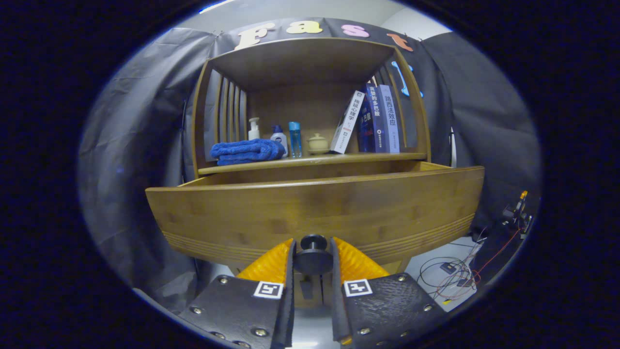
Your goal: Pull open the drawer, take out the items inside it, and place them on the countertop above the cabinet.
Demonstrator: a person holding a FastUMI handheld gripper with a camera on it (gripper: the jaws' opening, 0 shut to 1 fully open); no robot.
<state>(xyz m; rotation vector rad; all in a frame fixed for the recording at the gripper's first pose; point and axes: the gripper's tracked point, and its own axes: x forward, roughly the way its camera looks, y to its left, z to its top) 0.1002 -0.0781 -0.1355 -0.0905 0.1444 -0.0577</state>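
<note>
Here the tool (313, 254) was closed on the dark round knob (313, 255) at the lower middle of the drawer front: its two orange fingers (271, 264) pressed against the knob from either side, with only the knob between them. Behind the fingers, the black plates of the tool each carried a small square black-and-white marker.

The drawer (315, 213) stood pulled out from the wooden cabinet (310, 63), its wide bowed front panel just ahead of the fingers and its side walls running back under the shelf. From this low angle the front panel hid the inside of the drawer, so I could not tell what lay in it.

Above the drawer, the table (310, 161), which was the cabinet's top board inside an open wooden frame, carried a row of things. A folded blue towel (246, 150) lay at the left end. Just beside it stood a white pump bottle (254, 129), then a white bottle with a blue cap (278, 138), then a slim blue bottle (295, 139). A small beige lidded pot (318, 144) sat near the middle. To its right a white book (347, 122) leaned against two upright blue books (381, 118).

Beyond the drawer's right end, a tangle of cables (450, 278) lay on the pale floor.
</note>
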